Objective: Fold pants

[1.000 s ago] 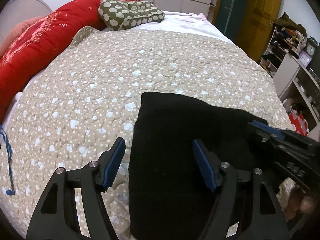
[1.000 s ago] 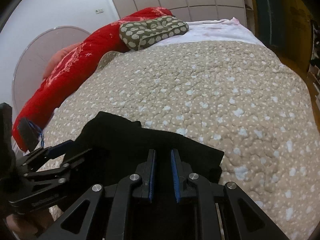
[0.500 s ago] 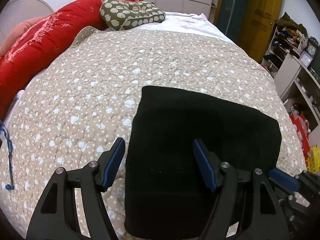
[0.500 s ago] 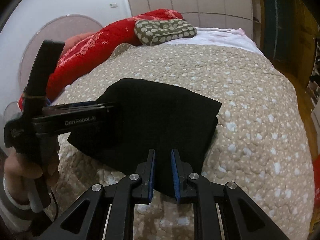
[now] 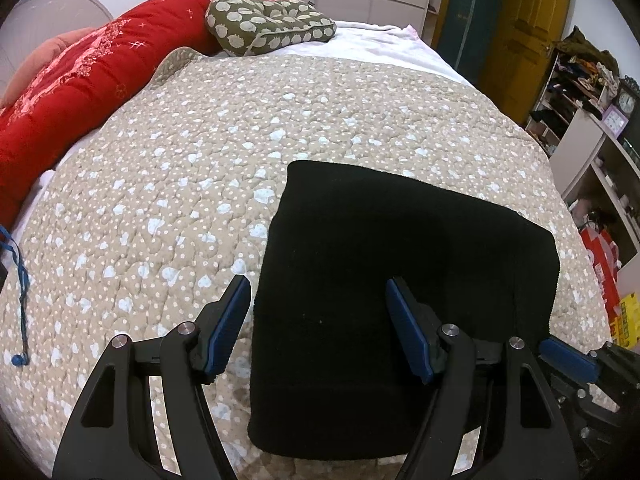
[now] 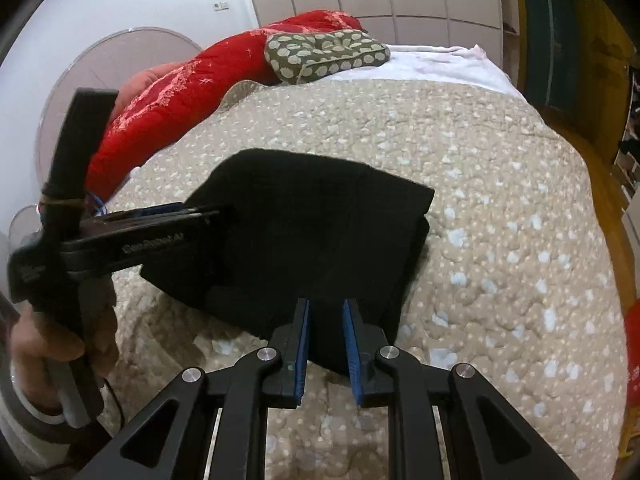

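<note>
The black fleece pants [image 5: 404, 280] lie folded into a compact rectangle on the beige dotted quilt [image 5: 180, 184], so folding looks nearly finished. The left tool [image 5: 318, 304] hangs wide apart above the pants; the right tool [image 6: 325, 334], jaws just easing apart, grips nothing.

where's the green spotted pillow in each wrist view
Left wrist: green spotted pillow lies top centre-left, at the far end of the bed.
Right wrist: the pillow lies top centre, far end too.
Shared landmark: the red quilt that runs along its left in both.
</note>
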A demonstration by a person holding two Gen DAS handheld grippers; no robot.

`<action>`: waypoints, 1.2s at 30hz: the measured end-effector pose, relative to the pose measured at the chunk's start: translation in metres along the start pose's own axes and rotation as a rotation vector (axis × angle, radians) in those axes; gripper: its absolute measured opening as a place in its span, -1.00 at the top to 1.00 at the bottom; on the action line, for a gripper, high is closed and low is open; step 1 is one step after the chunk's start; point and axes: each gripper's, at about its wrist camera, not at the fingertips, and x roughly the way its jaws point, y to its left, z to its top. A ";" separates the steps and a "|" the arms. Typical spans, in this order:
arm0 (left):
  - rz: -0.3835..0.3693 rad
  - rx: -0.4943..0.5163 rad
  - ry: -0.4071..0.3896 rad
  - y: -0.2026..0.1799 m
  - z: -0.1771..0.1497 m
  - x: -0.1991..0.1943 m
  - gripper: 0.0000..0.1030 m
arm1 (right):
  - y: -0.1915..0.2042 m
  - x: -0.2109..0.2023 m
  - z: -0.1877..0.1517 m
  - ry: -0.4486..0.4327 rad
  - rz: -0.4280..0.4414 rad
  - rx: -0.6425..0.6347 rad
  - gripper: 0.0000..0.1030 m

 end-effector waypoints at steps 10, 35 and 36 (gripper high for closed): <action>-0.023 -0.040 0.001 0.011 0.000 -0.012 -0.36 | -0.004 -0.008 0.013 -0.019 -0.028 0.031 0.51; -0.247 -0.157 0.055 0.041 -0.007 0.004 -0.60 | -0.050 0.011 0.012 -0.029 0.065 0.218 0.09; -0.248 -0.159 0.056 0.041 -0.007 0.005 -0.60 | -0.050 0.013 0.013 -0.027 0.079 0.231 0.09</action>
